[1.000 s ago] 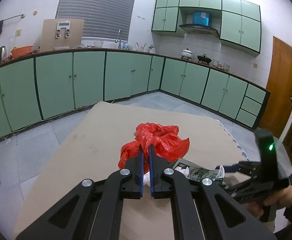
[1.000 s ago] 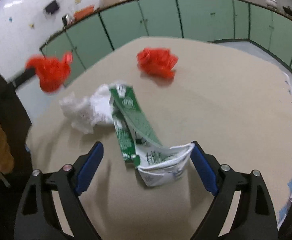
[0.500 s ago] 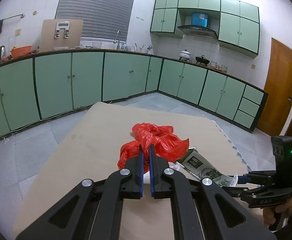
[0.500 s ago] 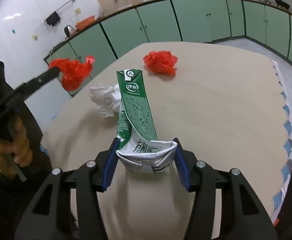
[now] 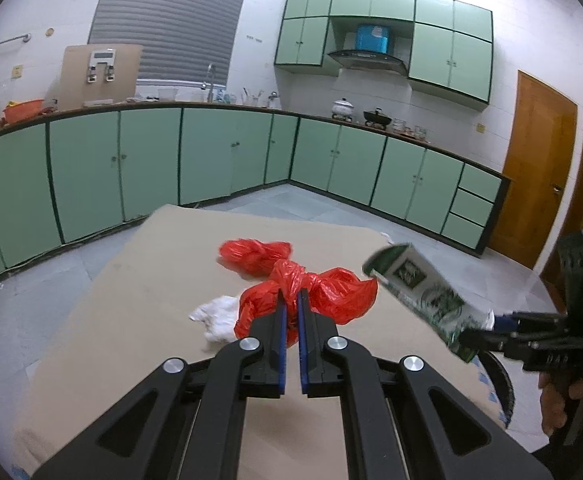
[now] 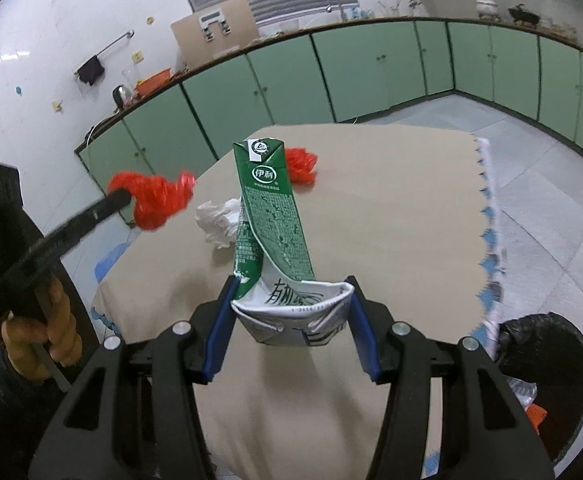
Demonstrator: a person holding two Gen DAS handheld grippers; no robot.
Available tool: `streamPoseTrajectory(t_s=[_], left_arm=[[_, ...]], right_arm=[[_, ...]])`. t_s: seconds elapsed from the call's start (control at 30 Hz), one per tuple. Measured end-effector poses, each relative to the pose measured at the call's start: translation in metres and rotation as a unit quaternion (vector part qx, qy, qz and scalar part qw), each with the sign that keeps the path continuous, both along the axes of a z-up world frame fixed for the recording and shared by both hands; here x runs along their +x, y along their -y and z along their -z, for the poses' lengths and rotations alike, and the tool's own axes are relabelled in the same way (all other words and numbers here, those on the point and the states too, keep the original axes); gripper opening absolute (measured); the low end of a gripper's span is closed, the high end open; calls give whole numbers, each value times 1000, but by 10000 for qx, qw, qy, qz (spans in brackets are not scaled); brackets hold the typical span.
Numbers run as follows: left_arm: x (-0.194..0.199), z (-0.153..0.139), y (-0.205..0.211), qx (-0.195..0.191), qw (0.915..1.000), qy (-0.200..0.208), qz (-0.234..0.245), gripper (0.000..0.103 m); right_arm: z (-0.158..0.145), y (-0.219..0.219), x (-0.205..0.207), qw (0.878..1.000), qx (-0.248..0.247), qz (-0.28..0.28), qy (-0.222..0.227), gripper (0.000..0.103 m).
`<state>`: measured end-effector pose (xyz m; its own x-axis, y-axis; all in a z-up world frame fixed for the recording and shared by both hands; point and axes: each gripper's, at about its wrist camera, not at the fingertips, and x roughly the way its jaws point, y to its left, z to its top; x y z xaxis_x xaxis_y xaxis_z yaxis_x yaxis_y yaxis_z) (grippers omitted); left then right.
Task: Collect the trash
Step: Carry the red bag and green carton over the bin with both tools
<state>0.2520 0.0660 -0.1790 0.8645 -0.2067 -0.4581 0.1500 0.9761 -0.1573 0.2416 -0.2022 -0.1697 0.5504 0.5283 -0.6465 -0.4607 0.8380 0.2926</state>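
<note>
Left gripper (image 5: 290, 300) fingers clamp a red plastic bag (image 5: 331, 292); right gripper (image 6: 291, 312) fingers pinch a crushed green milk carton (image 6: 275, 216) above the counter (image 6: 391, 208)

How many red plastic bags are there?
2. One red bag is pinched in the left gripper, lifted above the table. The other red bag lies farther back on the table. None seems hidden.
</note>
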Motion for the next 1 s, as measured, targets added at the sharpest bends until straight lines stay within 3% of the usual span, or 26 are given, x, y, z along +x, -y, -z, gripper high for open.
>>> streamPoseTrajectory(t_s=[0.53, 1.0], left_arm=[[-32, -18, 54, 24, 9984, 125, 548, 5], [-40, -30, 101, 128, 9946, 182, 1014, 5]], right_arm=[[-47, 47, -50, 9976, 52, 521, 449, 51], [-57, 80, -81, 9937, 29, 974, 547, 51]])
